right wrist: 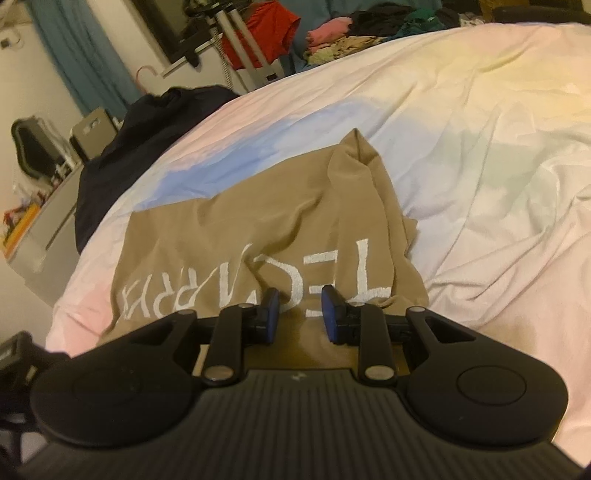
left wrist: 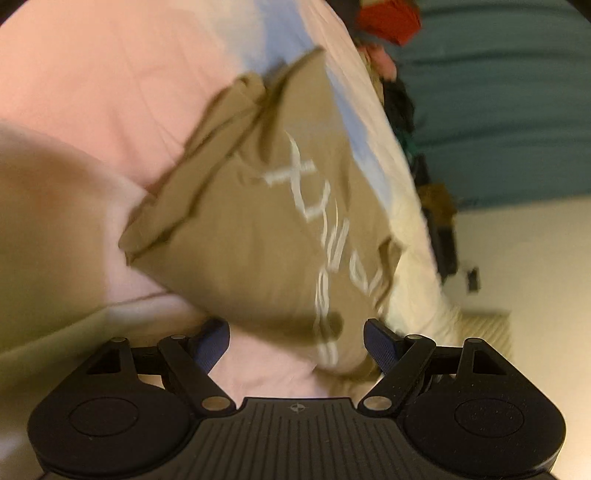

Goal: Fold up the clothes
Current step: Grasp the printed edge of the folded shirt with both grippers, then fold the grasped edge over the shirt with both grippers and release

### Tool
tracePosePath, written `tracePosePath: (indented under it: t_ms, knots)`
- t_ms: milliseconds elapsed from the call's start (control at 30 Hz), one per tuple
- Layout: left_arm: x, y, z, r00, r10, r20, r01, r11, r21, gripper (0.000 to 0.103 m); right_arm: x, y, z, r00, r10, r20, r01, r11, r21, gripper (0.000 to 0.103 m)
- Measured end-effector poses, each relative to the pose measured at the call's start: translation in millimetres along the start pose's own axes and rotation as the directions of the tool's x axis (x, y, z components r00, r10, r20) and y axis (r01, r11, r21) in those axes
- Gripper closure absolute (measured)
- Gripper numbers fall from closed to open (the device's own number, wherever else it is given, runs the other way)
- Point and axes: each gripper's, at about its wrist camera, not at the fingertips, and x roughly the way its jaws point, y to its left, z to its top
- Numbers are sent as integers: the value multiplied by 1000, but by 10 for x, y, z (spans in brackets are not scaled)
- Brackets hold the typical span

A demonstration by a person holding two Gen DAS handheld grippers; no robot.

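Observation:
A tan T-shirt with white lettering lies partly folded on the pale bedsheet. It also shows in the left wrist view, blurred, with a sleeve bunched at its far edge. My left gripper is open and empty, its blue pads wide apart just at the shirt's near edge. My right gripper is open with a narrower gap, just over the shirt's near edge beside the lettering, holding nothing.
A dark garment lies at the bed's left edge. A pile of mixed clothes sits at the far end of the bed, with a red item on a stand. Teal curtain and wall lie beyond the bed.

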Motion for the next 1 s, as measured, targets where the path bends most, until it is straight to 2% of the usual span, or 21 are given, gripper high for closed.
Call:
tracePosePath:
  t_ms: [67, 133, 200, 300, 400, 433, 567, 633, 667, 733, 767, 833, 867, 900, 933, 1000]
  knots:
    - [-60, -42, 27, 997, -57, 44, 57, 998, 15, 22, -15, -54, 7, 1000, 11, 7, -11, 998, 54, 76]
    - [-134, -139, 26, 987, -131, 89, 125, 989, 77, 24, -40, -109, 12, 1000, 14, 17, -16, 995, 102, 76]
    - [-173, -233, 6, 979, -171, 108, 156, 978, 138, 24, -57, -149, 26, 1000, 12, 25, -15, 992, 128, 76]
    - [-100, -224, 19, 990, -104, 99, 90, 986, 143, 25, -55, -202, 34, 999, 21, 24, -24, 986, 166, 76]
    - [43, -45, 67, 997, 30, 65, -33, 998, 48, 31, -41, -230, 30, 999, 34, 18, -37, 980, 194, 76]
    - [51, -28, 81, 997, 33, 71, -36, 999, 36, 32, -42, -223, 29, 999, 34, 19, -37, 980, 194, 76]
    - [3, -51, 133, 990, -37, 137, 33, 999, 33, 32, -64, -206, 24, 999, 22, 27, -27, 981, 191, 76]
    - [-58, -178, 116, 978, -116, 176, 97, 989, 116, 32, -102, -218, 27, 999, 10, 40, -18, 979, 205, 75]
    - [-62, -235, 110, 974, -132, 184, 104, 983, 150, 32, -126, -238, 34, 999, 7, 51, -18, 976, 216, 75]
    - [-38, -318, 110, 973, -127, 194, 89, 977, 194, 32, -198, -281, 56, 997, 7, 79, -26, 968, 248, 73]
    - [12, -291, 134, 977, -96, 193, 63, 983, 170, 32, -235, -286, 66, 996, 35, 87, -57, 962, 268, 72]
    - [125, -192, 195, 982, -25, 186, 7, 996, 94, 44, -309, -296, 88, 990, 90, 105, -118, 944, 308, 72]
    - [166, -113, 232, 983, 2, 184, -9, 999, 38, 58, -346, -301, 98, 986, 117, 115, -149, 933, 327, 72]
    - [184, -51, 260, 983, 10, 186, -10, 1000, -1, 68, -383, -306, 109, 982, 144, 125, -179, 921, 346, 72]
    - [188, -46, 271, 981, 11, 192, -11, 1000, -3, 71, -418, -309, 116, 976, 173, 134, -211, 907, 365, 68]
    - [170, -101, 281, 977, 8, 212, -15, 999, 33, 81, -425, -255, 68, 949, 289, 128, -316, 856, 409, 47]
